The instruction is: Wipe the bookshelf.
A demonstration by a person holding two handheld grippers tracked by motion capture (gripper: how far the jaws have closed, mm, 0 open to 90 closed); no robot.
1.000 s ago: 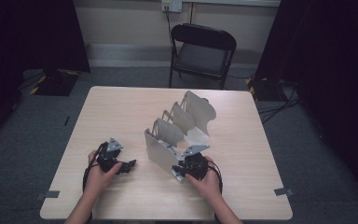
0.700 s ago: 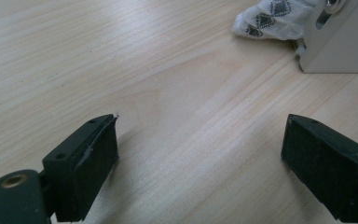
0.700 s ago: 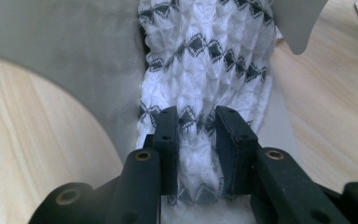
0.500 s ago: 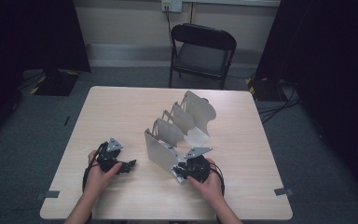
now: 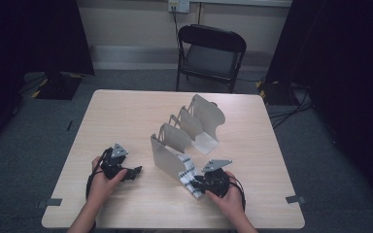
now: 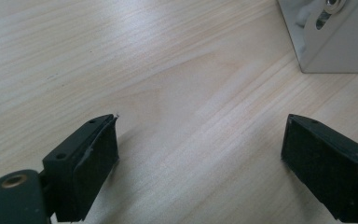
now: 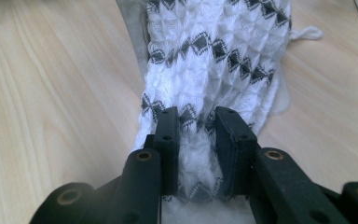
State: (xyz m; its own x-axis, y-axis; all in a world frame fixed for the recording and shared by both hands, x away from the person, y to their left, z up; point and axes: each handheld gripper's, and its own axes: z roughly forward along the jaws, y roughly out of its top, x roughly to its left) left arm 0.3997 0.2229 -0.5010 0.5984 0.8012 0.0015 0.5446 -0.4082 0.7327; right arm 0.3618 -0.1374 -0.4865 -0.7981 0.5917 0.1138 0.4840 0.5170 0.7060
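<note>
Right gripper view: white knit cloth with black diamond bands [image 7: 214, 60] lies on the table [image 7: 51, 93] at the rack's near end, pinched between the right gripper's [image 7: 196, 122] pads. Metal divider rack [image 5: 184, 138] stands mid-table. Left gripper [image 6: 200, 154] rests apart, jaws spread wide, nothing between them.

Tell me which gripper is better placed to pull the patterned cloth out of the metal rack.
Right. The right gripper is clamped on the white patterned cloth at the rack; the left gripper rests open on bare table.
</note>
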